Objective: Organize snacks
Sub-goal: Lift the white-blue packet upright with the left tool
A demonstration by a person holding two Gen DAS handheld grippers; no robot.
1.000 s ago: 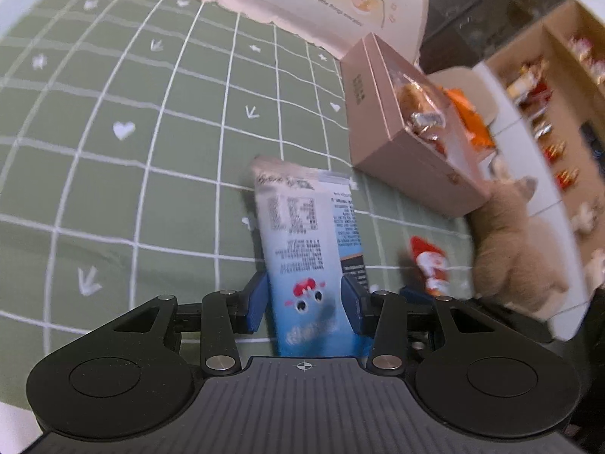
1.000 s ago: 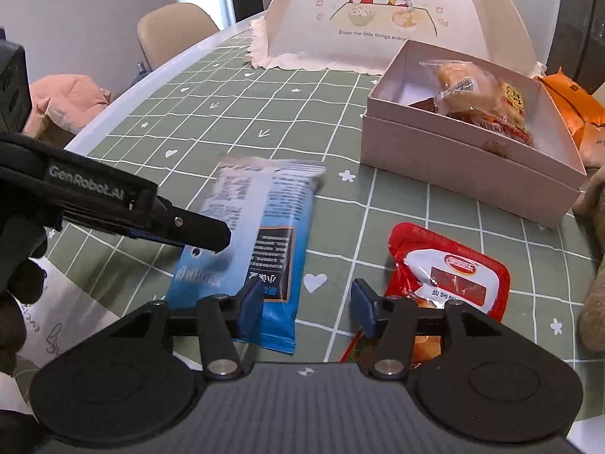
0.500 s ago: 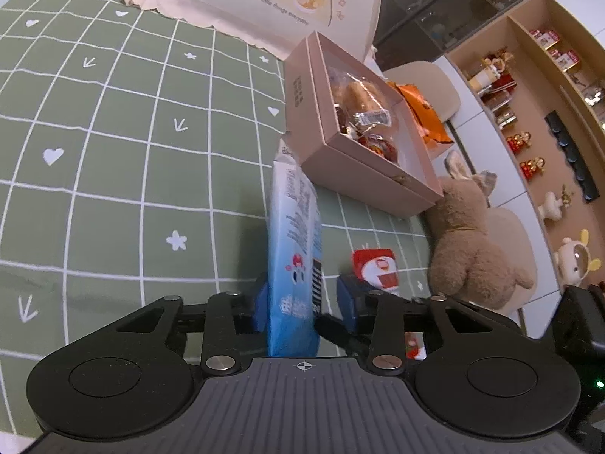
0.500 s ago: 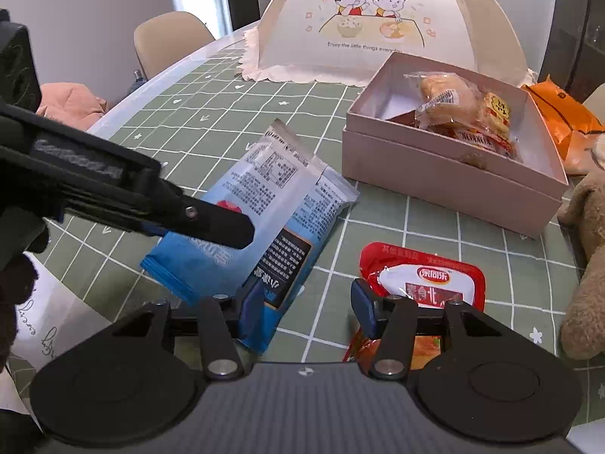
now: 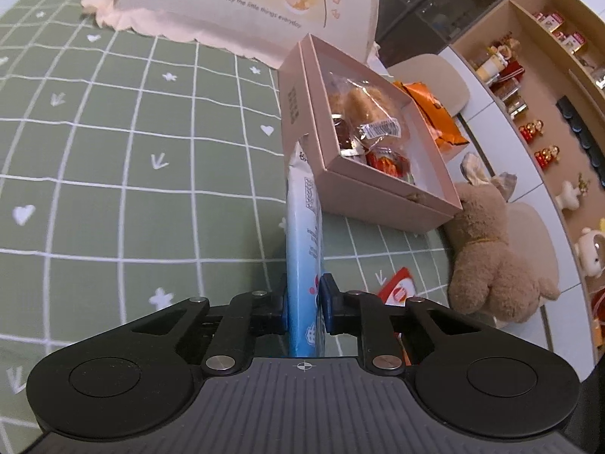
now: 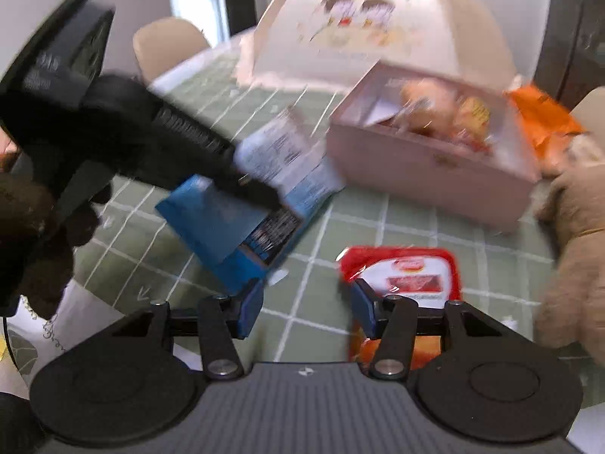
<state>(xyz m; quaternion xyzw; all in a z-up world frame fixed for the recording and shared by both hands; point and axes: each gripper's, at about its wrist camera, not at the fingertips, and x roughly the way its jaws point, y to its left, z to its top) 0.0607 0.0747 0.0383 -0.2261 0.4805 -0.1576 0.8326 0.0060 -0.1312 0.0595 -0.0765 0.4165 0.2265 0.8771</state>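
My left gripper (image 5: 304, 302) is shut on a blue snack packet (image 5: 303, 234) and holds it edge-on above the green tablecloth, its far end near the pink box (image 5: 382, 193). The box holds several wrapped snacks (image 5: 363, 121). In the right wrist view the blue packet (image 6: 257, 204) hangs lifted from the left gripper, beside the pink box (image 6: 427, 174). My right gripper (image 6: 306, 302) is open and empty, low over the table. A red snack packet (image 6: 412, 276) lies just ahead of its right finger; it also shows in the left wrist view (image 5: 397, 287).
A cream food cover (image 5: 242, 7) stands at the back of the table (image 5: 113, 151). A plush toy (image 5: 491, 257) sits right of the box. Orange packets (image 5: 435, 113) lie behind the box. Shelves with figurines (image 5: 544, 121) line the far right.
My left gripper has lifted the blue packet off the table, turned it on edge and carried it toward the pink box. The right gripper has stayed open and shifted a little.
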